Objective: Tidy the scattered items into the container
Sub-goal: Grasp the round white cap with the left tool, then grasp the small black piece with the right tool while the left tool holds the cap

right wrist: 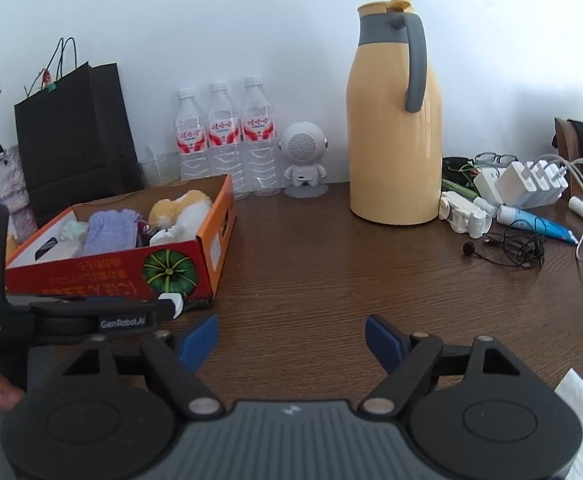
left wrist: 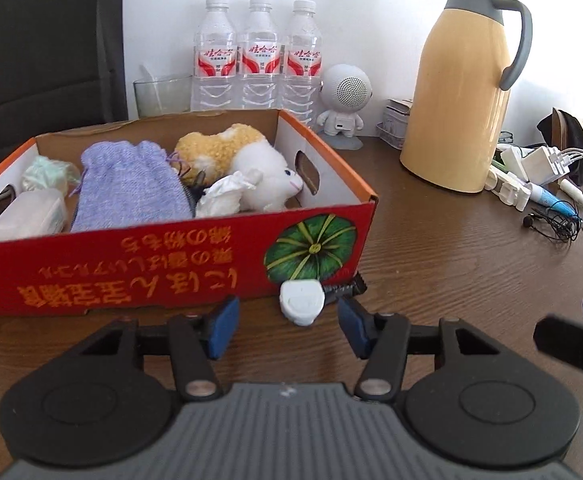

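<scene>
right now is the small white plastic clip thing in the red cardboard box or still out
Out. The small white plastic clip lies on the brown wooden table against the red cardboard box, just ahead of the open left gripper.

Plug point(left wrist: 302, 303) before box point(left wrist: 171, 264) (thermos point(left wrist: 457, 92) right, behind)

A yellow thermos point(right wrist: 393, 120), three water bottles point(right wrist: 223, 136) and a robot-shaped speaker point(right wrist: 303, 160) line the wall.

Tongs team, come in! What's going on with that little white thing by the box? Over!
Left tongs open, lined up on white clip. Right tongs open, empty. Clip on table against red box, not yet inside. Nothing blocking.
</scene>
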A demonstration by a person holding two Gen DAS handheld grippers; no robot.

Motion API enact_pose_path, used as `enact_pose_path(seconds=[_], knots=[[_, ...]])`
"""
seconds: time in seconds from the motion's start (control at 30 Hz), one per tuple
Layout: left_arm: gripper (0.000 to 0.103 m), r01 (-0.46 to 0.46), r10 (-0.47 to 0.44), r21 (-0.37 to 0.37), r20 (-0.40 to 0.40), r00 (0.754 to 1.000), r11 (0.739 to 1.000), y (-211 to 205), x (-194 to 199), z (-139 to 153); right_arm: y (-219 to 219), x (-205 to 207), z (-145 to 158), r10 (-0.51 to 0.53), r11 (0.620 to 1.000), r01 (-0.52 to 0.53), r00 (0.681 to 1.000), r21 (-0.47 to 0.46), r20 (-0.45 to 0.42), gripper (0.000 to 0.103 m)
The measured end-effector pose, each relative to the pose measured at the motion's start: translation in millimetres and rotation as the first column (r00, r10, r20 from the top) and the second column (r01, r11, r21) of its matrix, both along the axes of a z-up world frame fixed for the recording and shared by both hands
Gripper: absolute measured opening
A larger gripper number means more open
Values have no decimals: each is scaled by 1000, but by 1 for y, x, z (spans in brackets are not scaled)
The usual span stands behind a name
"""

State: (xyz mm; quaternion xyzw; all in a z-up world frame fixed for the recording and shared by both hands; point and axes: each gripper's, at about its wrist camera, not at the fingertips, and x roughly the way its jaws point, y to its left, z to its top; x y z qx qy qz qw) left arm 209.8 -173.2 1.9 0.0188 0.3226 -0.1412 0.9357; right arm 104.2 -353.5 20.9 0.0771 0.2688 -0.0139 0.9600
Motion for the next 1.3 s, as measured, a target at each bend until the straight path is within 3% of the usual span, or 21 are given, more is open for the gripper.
enact_pose_path(seconds=[0.07,0.23,0.43,0.63,0.77,0.9,1.13,1.3], knots=[[57,11,-11,13,-11,1000,1000,-7,7,-3,-2,0,-6,-8,1000,8,1000,16,3,80],[29,0,1,35,-21,1000,999,-13,14,-9,-2,-6,-12,-17,999,16,999,44,33,80],[28,-14,13,22,20,1000,1000,10,-20,4,13,-9,-18,55,998,-56,998,30,23,80],[28,-174,174,-14,57,983,985,73,-68,10,38,25,-17,150,988,-148,988,50,-31,80],[28,-226,230,-59,74,970,972,97,-79,15,66,63,-28,172,985,-174,981,-8,-93,58],[28,-210,214,-51,84,973,976,99,-79,17,85,88,-31,171,979,-180,981,-101,-93,56],[28,-188,197,-103,77,977,977,107,-82,23,103,114,-38,157,976,-171,982,-137,-109,48],[28,-171,182,-139,72,981,975,113,-86,30,108,118,-39,138,975,-156,984,-158,-116,29]])
